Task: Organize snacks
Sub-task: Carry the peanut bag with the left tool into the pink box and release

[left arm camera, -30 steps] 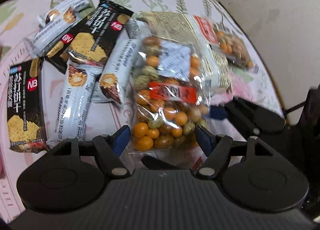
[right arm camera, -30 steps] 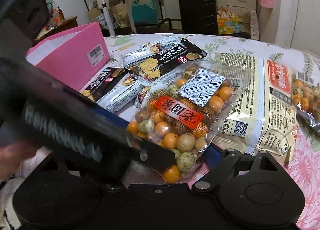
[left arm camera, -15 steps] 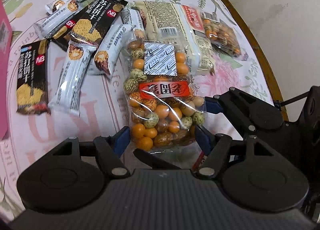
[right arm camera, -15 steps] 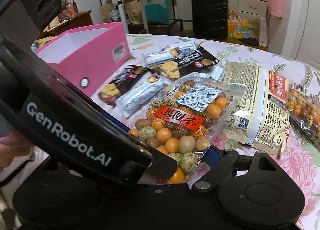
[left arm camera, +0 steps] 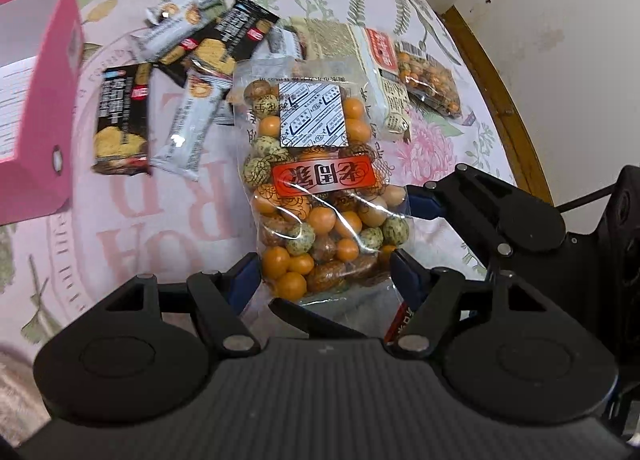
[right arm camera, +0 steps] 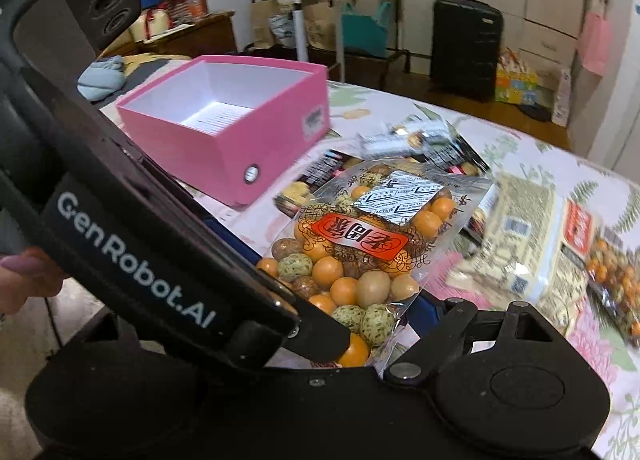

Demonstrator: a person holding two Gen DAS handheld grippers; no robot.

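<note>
A clear bag of orange and green coated nuts [left arm camera: 320,195] with a red label is held up above the table. My left gripper [left arm camera: 324,276] is shut on its lower end. My right gripper [right arm camera: 348,316] reaches in from the right [left arm camera: 424,199] and grips the same bag [right arm camera: 360,256]; its left finger is hidden behind the left gripper's body. An open pink box [right arm camera: 228,119] stands on the table to the left [left arm camera: 36,99].
On the floral tablecloth [left arm camera: 160,219] lie black cracker packs [left arm camera: 120,119], white snack bars [left arm camera: 192,127], a flat beige packet [left arm camera: 360,55] and a second nut bag [left arm camera: 432,79]. The table's wooden edge [left arm camera: 500,99] curves at the right. A black suitcase [right arm camera: 466,47] stands behind.
Both grippers lifted the nut bag and carried it left, toward the pink box, which has come into the left wrist view.
</note>
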